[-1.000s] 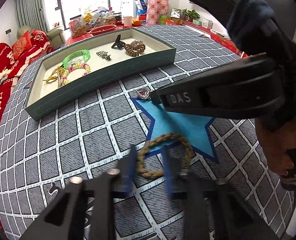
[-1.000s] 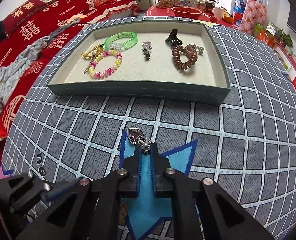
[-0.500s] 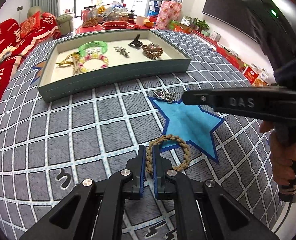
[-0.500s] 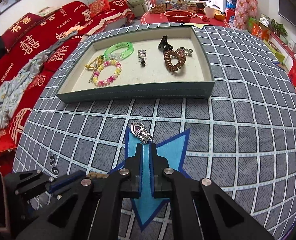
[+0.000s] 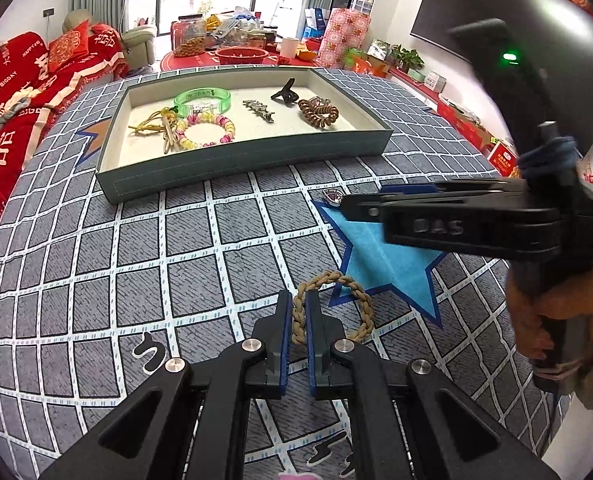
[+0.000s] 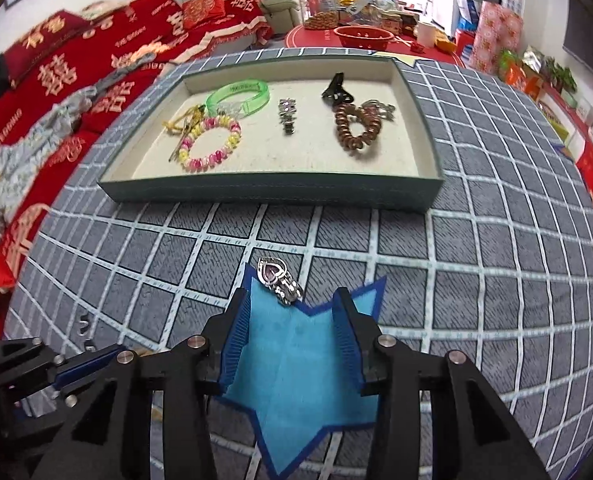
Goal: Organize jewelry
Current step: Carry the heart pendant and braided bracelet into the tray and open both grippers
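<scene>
Item: tan braided rope bracelet (image 5: 332, 308) pinched in my left gripper (image 5: 298, 320), on the grey checked cloth (image 5: 136, 260). My right gripper (image 6: 292, 336) is opening (nothing between its jaws); silver heart pendant (image 6: 278, 280) just beyond, at the blue star's (image 6: 296, 380) tip.

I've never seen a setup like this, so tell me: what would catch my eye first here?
Probably the green tray at the far side of the checked grey cloth, holding bracelets and hair clips. Nearer, the left hand-held gripper is clamped on a braided rope bracelet at the edge of a blue star patch. The right hand-held gripper is opening over that star, with a silver heart pendant lying just ahead of its tips.
</scene>
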Demonstrator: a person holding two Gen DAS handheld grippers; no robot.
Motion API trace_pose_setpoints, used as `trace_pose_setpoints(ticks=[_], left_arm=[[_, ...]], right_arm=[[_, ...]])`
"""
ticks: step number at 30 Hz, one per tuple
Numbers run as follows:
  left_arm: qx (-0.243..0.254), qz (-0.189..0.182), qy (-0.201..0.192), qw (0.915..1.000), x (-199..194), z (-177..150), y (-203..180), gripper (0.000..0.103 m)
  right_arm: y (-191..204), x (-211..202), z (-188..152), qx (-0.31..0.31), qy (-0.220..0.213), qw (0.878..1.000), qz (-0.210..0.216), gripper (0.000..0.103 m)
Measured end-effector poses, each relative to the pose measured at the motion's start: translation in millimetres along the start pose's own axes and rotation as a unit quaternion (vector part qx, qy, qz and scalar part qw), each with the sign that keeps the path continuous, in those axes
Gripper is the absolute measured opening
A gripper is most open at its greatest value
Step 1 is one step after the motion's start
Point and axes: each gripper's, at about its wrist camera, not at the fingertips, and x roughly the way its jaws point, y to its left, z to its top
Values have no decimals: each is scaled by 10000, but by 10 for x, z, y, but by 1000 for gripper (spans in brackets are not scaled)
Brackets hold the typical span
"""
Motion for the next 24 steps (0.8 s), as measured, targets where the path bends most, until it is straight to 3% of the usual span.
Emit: trace_pose_setpoints(ticks=[3, 6, 16, 24], left_arm=[[9, -13, 9, 10000, 4, -2, -5, 20], [1, -32, -2, 10000, 0, 3, -2, 20], [-27, -41, -83, 10000, -68, 24, 34, 20], [-26, -21, -237, 9997, -201, 88, 81, 20]], right_arm=[[45, 90, 29, -101, 25, 9999, -104, 45], [116, 96, 18, -289, 8, 9992, -285, 16], [-68, -160, -65, 380, -114, 9991, 174, 16], [-71, -401, -86, 572, -277, 9973, 357, 16]])
